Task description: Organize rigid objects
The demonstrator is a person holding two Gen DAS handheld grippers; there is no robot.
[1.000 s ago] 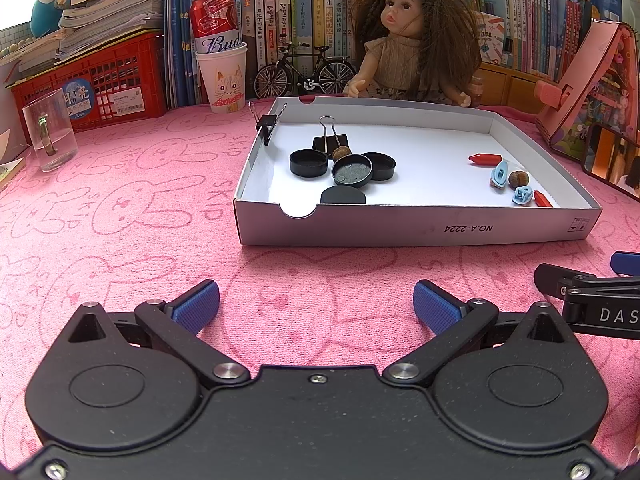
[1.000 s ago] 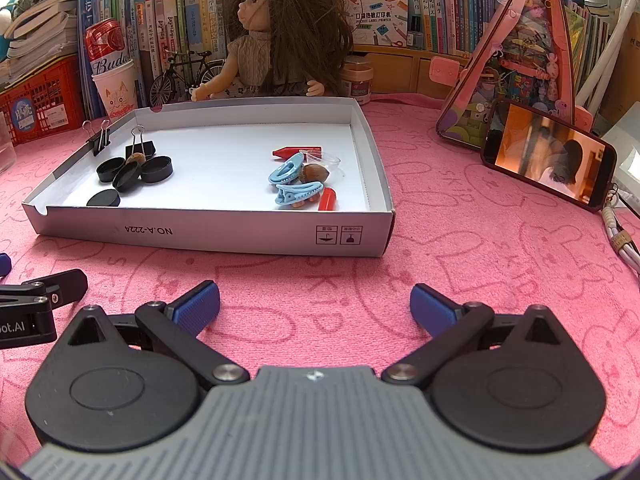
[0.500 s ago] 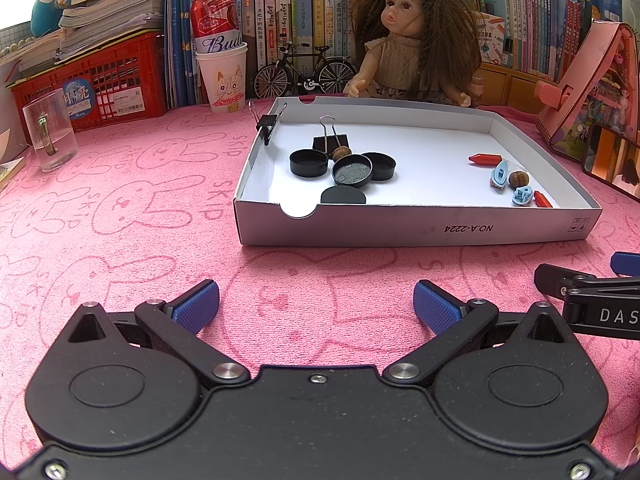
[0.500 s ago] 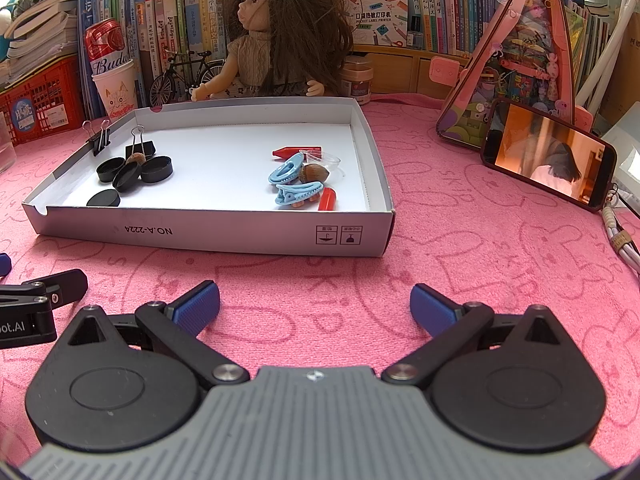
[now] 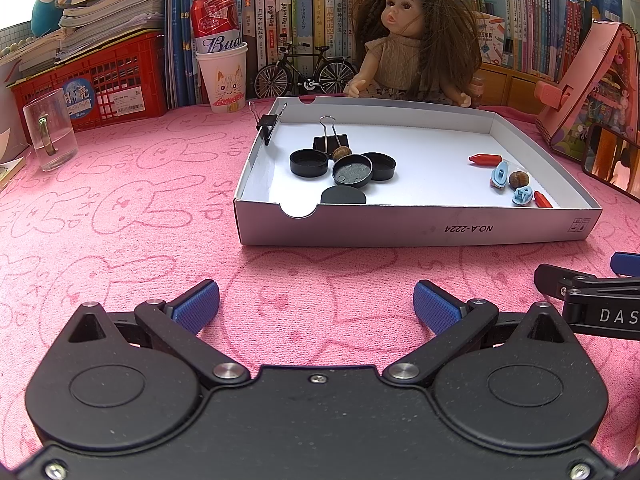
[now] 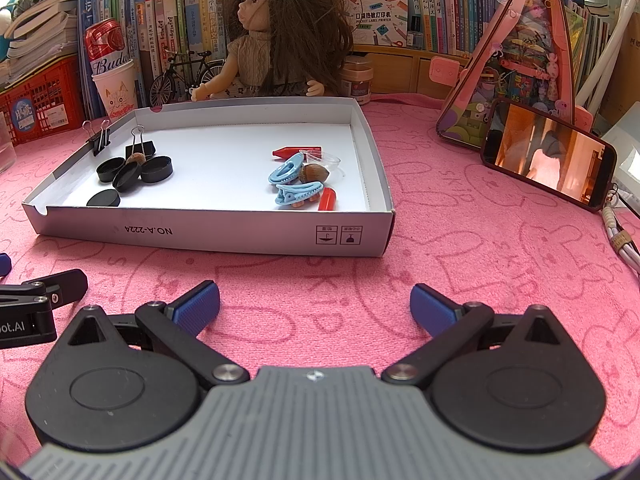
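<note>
Box [image 5: 416,230]: sitting on the pink worktop [image 5: 120,216], holding black caps [image 5: 352,169], binder clip [image 5: 331,142], blue clips [image 6: 298,193], red crayons [image 6: 297,151].
Left hand-held gripper [image 5: 316,306]: I'm holding it open, empty.
Right hand-held gripper [image 6: 315,305]: I'm holding it open, empty.

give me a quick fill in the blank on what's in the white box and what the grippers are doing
1. Both the left gripper and the right gripper have their jaws ____.
2. The hair clips in the white box are ____ in colour.
3. One binder clip is clamped on the box's ____ wall.

Missing words: open; blue; left
</note>
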